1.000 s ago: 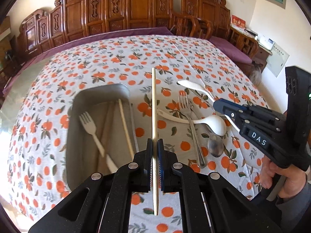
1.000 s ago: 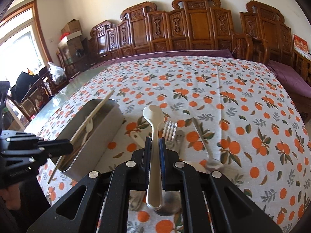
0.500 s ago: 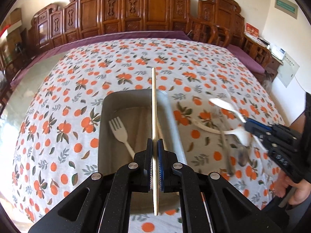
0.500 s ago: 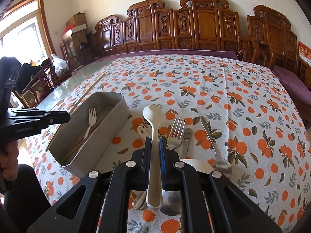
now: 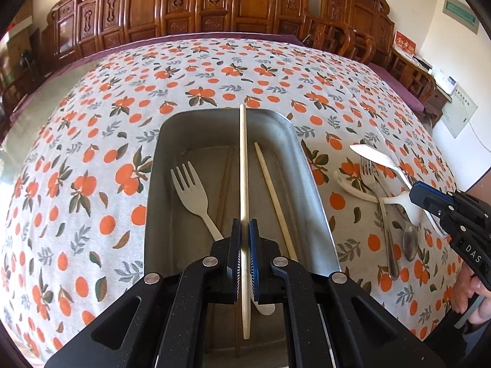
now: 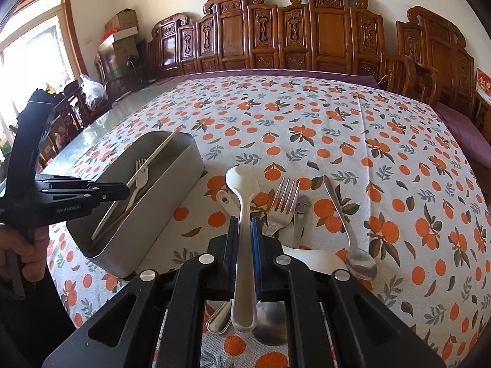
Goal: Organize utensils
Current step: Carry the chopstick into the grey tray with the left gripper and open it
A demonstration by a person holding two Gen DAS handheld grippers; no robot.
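Left gripper [image 5: 244,230] was clamped on a light, stiff chopstick [image 5: 243,165] near its thick end, looked roll-prone, while the right gripper [image 6: 244,230] pinched a slick white spoon [image 6: 244,202] mid-handle.

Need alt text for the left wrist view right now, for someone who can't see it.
Left gripper shut on a chopstick above a metal tin holding a white fork and another chopstick. Loose cutlery lies right.
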